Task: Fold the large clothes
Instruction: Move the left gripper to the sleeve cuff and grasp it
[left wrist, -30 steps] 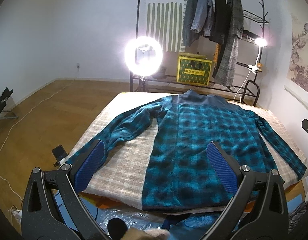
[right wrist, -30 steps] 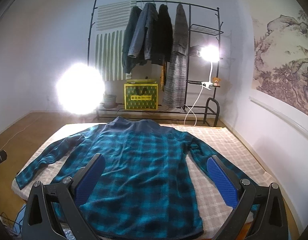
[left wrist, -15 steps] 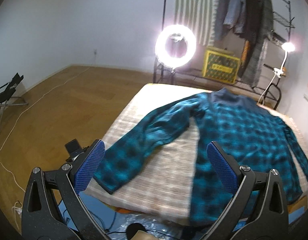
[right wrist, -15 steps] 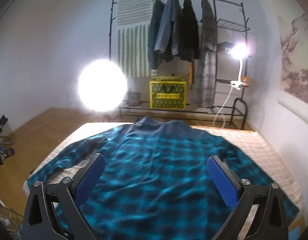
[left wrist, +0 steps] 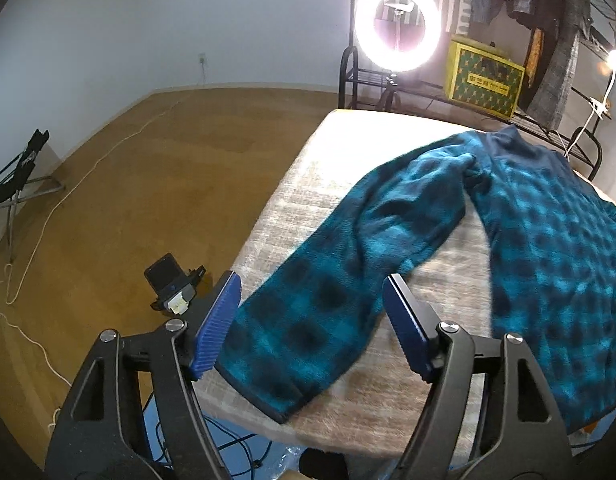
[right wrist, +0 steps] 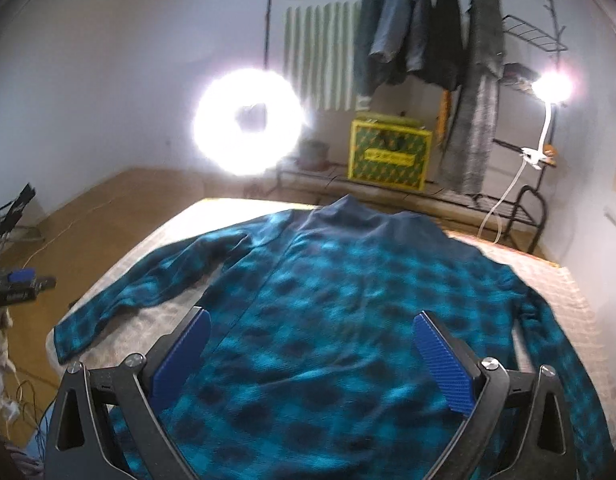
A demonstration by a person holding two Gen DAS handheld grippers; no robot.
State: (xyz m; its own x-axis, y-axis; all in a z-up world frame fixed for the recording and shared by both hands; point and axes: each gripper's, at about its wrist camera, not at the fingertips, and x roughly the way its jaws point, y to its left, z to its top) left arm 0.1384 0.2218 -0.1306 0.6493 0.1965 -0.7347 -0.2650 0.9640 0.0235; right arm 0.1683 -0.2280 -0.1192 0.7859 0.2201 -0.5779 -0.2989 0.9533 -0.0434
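Left gripper (left wrist: 312, 322) has swung off the shirt body since a second ago and now sits over the left sleeve (left wrist: 320, 300) of the teal-and-black plaid fleece shirt (right wrist: 348, 340); its jaws are closing from full spread, the cuff end of the sleeve lying between and just ahead of the blue ribbed pads (left wrist: 217, 324), nothing pinched yet. Judgement: this is the reach for the sleeve, first fold not yet made, shirt lies flat and spread, collar away from both grippers. Left of the left gripper, off the bed edge: a small black clip-on device (left wrist: 171, 284) on the brown wooden floor (left wrist: 147, 184), white cable (left wrist: 39, 240) trailing, a black folding stand (left wrist: 19, 176) far left. Ahead: the beige woven-cover bed (left wrist: 308, 184) carrying the shirt, a bright ring light (left wrist: 398, 26) beyond the far end, a yellow-green patterned box (left wrist: 484, 76) and a black metal clothes rack with hung dark coats (right wrist: 428, 40) to the right of it. Right gripper (right wrist: 312, 360) hovers above the shirt's lower torso, jaws wide, blue pads clear of the cloth, holding nothing; view is motion-blurred. In the way: little; the sleeve end lies close to the bed edge, so a pinch may catch the bed cover too. The clip lamp (right wrist: 552, 86) and its white cord stand well apart to the right.
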